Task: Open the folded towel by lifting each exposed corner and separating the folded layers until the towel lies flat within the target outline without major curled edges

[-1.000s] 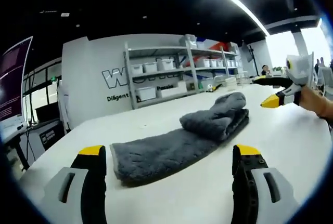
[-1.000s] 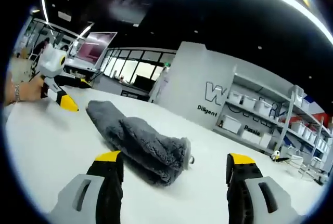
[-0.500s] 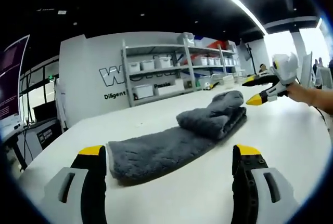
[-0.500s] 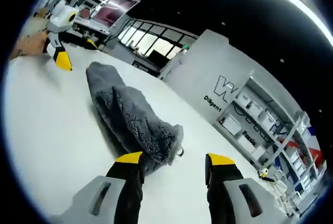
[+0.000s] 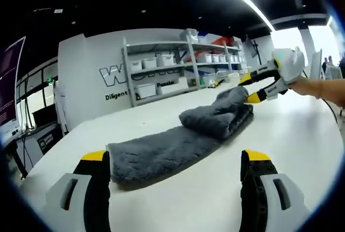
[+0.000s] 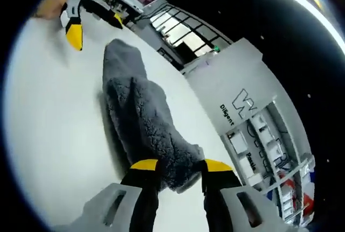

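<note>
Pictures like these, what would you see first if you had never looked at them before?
The fluffy grey towel jumps out first, lying in a long strip on the white table with its far end folded into a thick bundle. Next come the bright yellow tips of the right gripper, closing around that folded end. The left gripper waits open at the towel's flat near end.

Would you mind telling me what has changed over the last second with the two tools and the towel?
The right tool has moved in from beside the table to the folded end of the grey towel, and its jaws have narrowed around that bunched corner; whether they pinch it yet is unclear. The left tool stays open near the flat end. The towel lies as before on the white table.
</note>
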